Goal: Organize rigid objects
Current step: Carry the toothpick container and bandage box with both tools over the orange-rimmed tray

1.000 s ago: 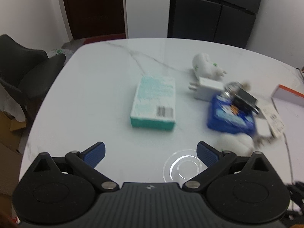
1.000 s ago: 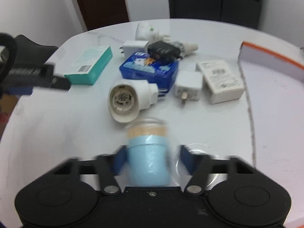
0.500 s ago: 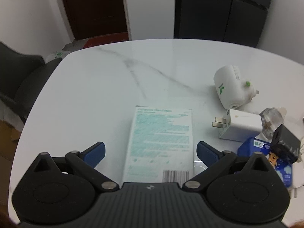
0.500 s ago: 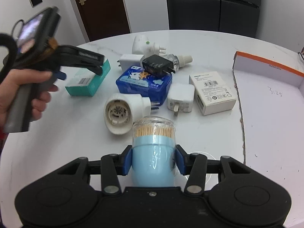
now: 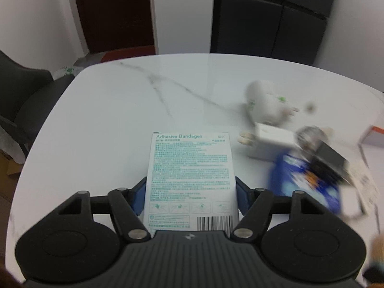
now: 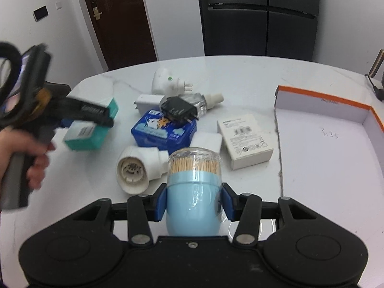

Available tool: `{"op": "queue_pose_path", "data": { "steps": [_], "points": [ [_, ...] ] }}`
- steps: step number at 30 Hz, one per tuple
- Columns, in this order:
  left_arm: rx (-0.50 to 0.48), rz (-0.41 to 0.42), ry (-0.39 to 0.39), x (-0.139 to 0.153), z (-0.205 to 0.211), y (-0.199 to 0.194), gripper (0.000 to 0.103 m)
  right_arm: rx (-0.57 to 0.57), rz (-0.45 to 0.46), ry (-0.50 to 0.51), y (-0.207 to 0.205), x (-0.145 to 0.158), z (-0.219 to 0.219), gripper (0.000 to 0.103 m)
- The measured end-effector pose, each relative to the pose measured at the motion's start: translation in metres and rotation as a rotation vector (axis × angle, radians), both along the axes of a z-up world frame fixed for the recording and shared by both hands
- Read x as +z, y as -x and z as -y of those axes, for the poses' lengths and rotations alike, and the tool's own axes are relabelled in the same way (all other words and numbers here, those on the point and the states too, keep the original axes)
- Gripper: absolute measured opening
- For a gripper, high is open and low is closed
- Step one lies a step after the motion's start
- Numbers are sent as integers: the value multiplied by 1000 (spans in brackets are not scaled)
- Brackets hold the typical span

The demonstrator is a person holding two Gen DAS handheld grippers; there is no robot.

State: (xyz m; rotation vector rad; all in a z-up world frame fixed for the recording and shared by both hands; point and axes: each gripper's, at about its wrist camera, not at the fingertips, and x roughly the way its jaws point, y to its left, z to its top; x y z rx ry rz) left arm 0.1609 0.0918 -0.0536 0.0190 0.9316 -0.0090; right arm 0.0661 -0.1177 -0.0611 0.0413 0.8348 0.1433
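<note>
- Left claw (image 5: 190,198) closing on the adhesive bandages box (image 5: 190,175), blue pads flush against both long sides; box sits between the jaws above the white marble surface (image 5: 115,120).
- Right claw (image 6: 194,204) pinching a light blue toothpick holder (image 6: 194,192), upright, clear cap full of toothpicks.
- Beyond it on the surface: white round plug adapter (image 6: 138,170), blue tin (image 6: 163,132) with a black charger (image 6: 177,109) on top, white carton (image 6: 244,141).
- Orange-rimmed tray (image 6: 336,144) at right.
</note>
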Motion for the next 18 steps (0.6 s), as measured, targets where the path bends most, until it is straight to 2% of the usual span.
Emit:
{"op": "queue_pose_path", "data": {
  "steps": [7,18],
  "points": [
    [-19,-3,38,21,36,55,72,12,25,-11,-5,16,11,56],
    [24,22,63,45,74,86,72,44,58,-27,7,44,40,57]
  ]
}}
